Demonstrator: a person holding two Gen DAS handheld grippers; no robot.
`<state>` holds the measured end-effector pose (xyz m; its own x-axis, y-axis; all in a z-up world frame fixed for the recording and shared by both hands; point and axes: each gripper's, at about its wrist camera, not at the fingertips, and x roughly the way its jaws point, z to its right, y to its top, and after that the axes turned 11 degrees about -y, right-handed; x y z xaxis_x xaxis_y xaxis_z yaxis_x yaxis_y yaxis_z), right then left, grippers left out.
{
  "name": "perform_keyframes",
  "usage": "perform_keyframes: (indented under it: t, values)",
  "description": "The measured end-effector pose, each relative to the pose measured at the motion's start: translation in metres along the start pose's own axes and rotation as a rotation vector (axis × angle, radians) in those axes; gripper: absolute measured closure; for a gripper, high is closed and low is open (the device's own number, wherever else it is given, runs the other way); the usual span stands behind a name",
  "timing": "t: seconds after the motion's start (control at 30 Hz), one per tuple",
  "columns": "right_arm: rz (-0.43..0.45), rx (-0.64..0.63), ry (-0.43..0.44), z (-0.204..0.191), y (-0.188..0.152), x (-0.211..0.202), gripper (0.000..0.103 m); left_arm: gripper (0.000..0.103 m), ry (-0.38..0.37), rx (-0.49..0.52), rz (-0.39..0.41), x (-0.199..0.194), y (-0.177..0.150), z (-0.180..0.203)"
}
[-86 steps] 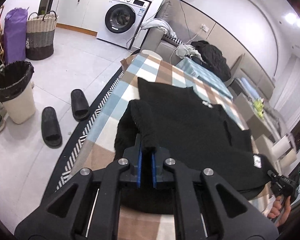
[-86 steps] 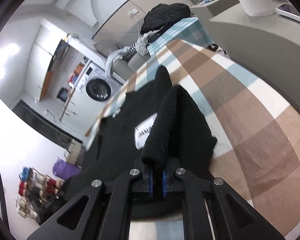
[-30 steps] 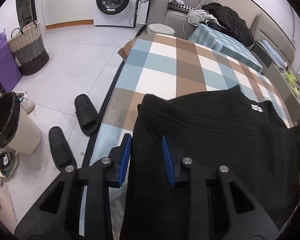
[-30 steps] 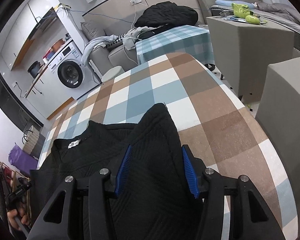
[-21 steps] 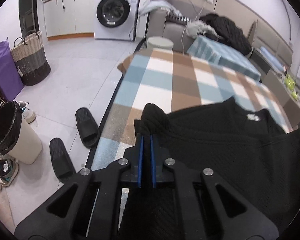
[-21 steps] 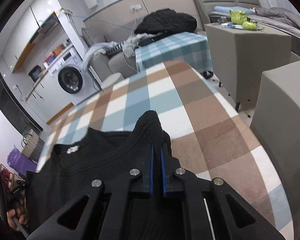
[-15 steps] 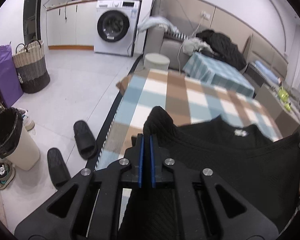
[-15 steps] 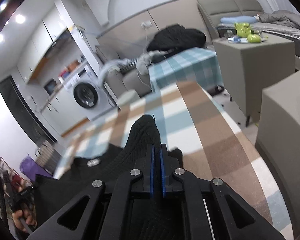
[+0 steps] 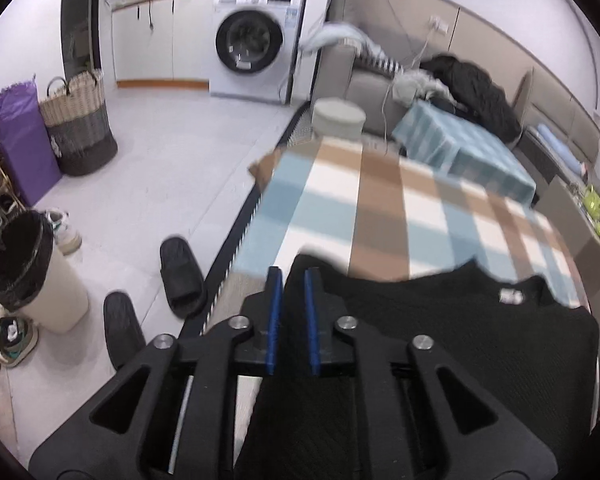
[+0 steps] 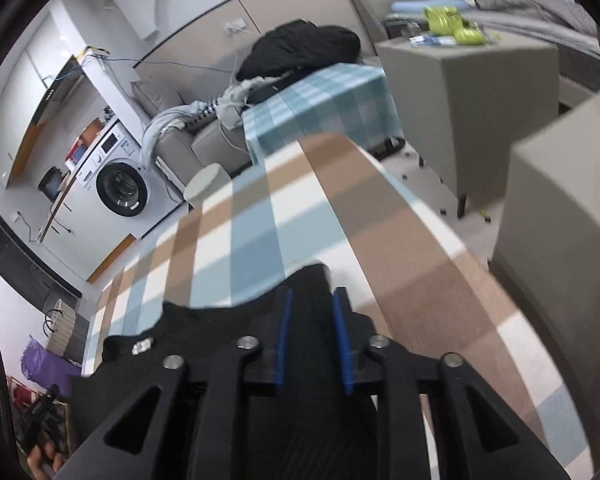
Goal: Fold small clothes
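A black knit top (image 9: 452, 344) lies on the checked tablecloth (image 9: 380, 216), its neck label (image 9: 510, 296) facing up. My left gripper (image 9: 292, 280) is open over the garment's left corner, with the cloth between the blue pads but not pinched. In the right wrist view the same top (image 10: 204, 360) lies under my right gripper (image 10: 310, 300), which is open over the right corner. The label (image 10: 142, 346) shows at the left there.
On the floor left of the table are two black slippers (image 9: 180, 276), a lined bin (image 9: 32, 272), a woven basket (image 9: 80, 132) and a purple bag. A washing machine (image 9: 252, 40) and a sofa with clothes stand behind. Grey blocks (image 10: 468, 92) stand to the right.
Both grippers were shut on the top's corners half a second ago; now both have opened and let the cloth go. The corners have dropped onto the table.
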<state>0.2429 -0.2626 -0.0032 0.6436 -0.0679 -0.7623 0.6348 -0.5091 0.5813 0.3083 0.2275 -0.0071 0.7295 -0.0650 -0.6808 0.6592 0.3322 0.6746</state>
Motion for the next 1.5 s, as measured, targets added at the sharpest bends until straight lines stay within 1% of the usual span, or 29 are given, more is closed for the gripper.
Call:
perform_keyframes:
  t: [0.03, 0.1, 0.13, 0.17, 0.23, 0.27, 0.33, 0.37, 0.4, 0.43, 0.5, 0.53, 0.57, 0.63, 0.73, 0.8, 0.87, 0.93, 1.0, 1.07, 1.13, 1.2, 1.23, 1.3, 1.33, 1.37, 1.4, 1.43, 1.5]
  values:
    - [-0.008, -0.001, 0.008, 0.002, -0.004, 0.000, 0.074, 0.083, -0.008, -0.008, -0.017, -0.001, -0.004, -0.002]
    - [-0.021, -0.003, 0.018, 0.005, -0.012, -0.002, 0.068, 0.078, -0.024, -0.011, -0.027, -0.003, -0.014, -0.004]
    - [-0.037, -0.006, 0.031, 0.007, -0.018, -0.005, 0.067, 0.072, -0.029, -0.013, -0.030, -0.004, -0.018, -0.003]
    - [-0.043, -0.009, 0.043, 0.007, -0.021, -0.007, 0.064, 0.069, -0.040, -0.012, -0.036, -0.008, -0.023, -0.002]
    - [-0.040, -0.016, 0.058, 0.008, -0.030, -0.017, 0.061, 0.056, -0.069, -0.018, -0.034, -0.022, -0.034, 0.001]
    - [-0.043, -0.023, 0.067, 0.008, -0.033, -0.023, 0.060, 0.052, -0.081, -0.016, -0.029, -0.030, -0.040, 0.004]
    - [-0.049, -0.029, 0.074, 0.008, -0.041, -0.033, 0.056, 0.042, -0.097, -0.009, -0.014, -0.047, -0.051, 0.010]
    - [-0.056, -0.028, 0.084, 0.009, -0.045, -0.041, 0.047, 0.040, -0.104, -0.003, -0.008, -0.060, -0.057, 0.014]
    - [-0.056, -0.024, 0.091, 0.011, -0.048, -0.045, 0.043, 0.034, -0.110, -0.001, -0.003, -0.068, -0.062, 0.016]
    - [-0.055, -0.016, 0.099, 0.013, -0.053, -0.052, 0.042, 0.030, -0.118, 0.007, 0.004, -0.079, -0.069, 0.020]
    - [-0.057, -0.034, 0.112, 0.019, -0.064, -0.069, 0.040, 0.027, -0.122, 0.027, 0.015, -0.096, -0.079, 0.027]
    - [-0.056, -0.041, 0.114, 0.020, -0.069, -0.074, 0.038, 0.022, -0.122, 0.035, 0.025, -0.107, -0.087, 0.030]
    - [-0.058, -0.049, 0.116, 0.024, -0.076, -0.081, 0.034, 0.019, -0.124, 0.036, 0.030, -0.114, -0.092, 0.032]
    - [-0.060, -0.048, 0.121, 0.033, -0.089, -0.091, 0.031, 0.019, -0.141, 0.041, 0.027, -0.130, -0.106, 0.037]
    - [-0.079, -0.046, 0.120, 0.050, -0.110, -0.101, 0.027, 0.019, -0.142, 0.074, 0.018, -0.147, -0.121, 0.047]
    - [-0.086, -0.040, 0.097, 0.059, -0.121, -0.106, 0.024, 0.017, -0.135, 0.083, 0.011, -0.160, -0.135, 0.052]
    - [-0.094, -0.051, 0.074, 0.069, -0.130, -0.109, 0.024, 0.014, -0.168, 0.074, -0.003, -0.169, -0.147, 0.053]
    - [-0.102, -0.061, 0.057, 0.078, -0.138, -0.113, 0.024, 0.000, -0.179, 0.064, -0.011, -0.174, -0.157, 0.052]
    - [-0.122, -0.056, 0.073, 0.086, -0.143, -0.114, 0.024, 0.001, -0.185, 0.062, -0.013, -0.179, -0.166, 0.051]
    - [-0.151, -0.035, 0.115, 0.093, -0.149, -0.113, 0.024, 0.001, -0.184, 0.059, -0.025, -0.181, -0.172, 0.050]
    - [-0.168, -0.033, 0.127, 0.096, -0.155, -0.113, 0.025, 0.001, -0.188, 0.059, -0.020, -0.185, -0.177, 0.049]
    - [-0.166, -0.058, 0.136, 0.095, -0.160, -0.115, 0.033, 0.001, -0.186, 0.062, -0.016, -0.184, -0.179, 0.047]
    - [-0.163, -0.065, 0.143, 0.094, -0.161, -0.115, 0.035, 0.001, -0.184, 0.066, -0.022, -0.184, -0.182, 0.046]
    - [-0.147, -0.099, 0.170, 0.088, -0.164, -0.120, 0.043, 0.001, -0.183, 0.068, -0.029, -0.179, -0.180, 0.044]
    - [-0.136, -0.125, 0.173, 0.083, -0.165, -0.122, 0.043, 0.001, -0.187, 0.066, -0.028, -0.178, -0.180, 0.043]
    - [-0.108, -0.181, 0.160, 0.076, -0.167, -0.126, 0.046, 0.001, -0.192, 0.064, -0.027, -0.176, -0.180, 0.042]
    - [-0.090, -0.220, 0.143, 0.070, -0.168, -0.127, 0.053, 0.001, -0.194, 0.064, -0.031, -0.174, -0.181, 0.042]
    - [-0.078, -0.265, 0.128, 0.065, -0.172, -0.128, 0.058, 0.001, -0.193, 0.067, -0.036, -0.170, -0.180, 0.042]
    - [-0.080, -0.269, 0.116, 0.064, -0.174, -0.125, 0.077, 0.001, -0.182, 0.077, -0.042, -0.168, -0.180, 0.043]
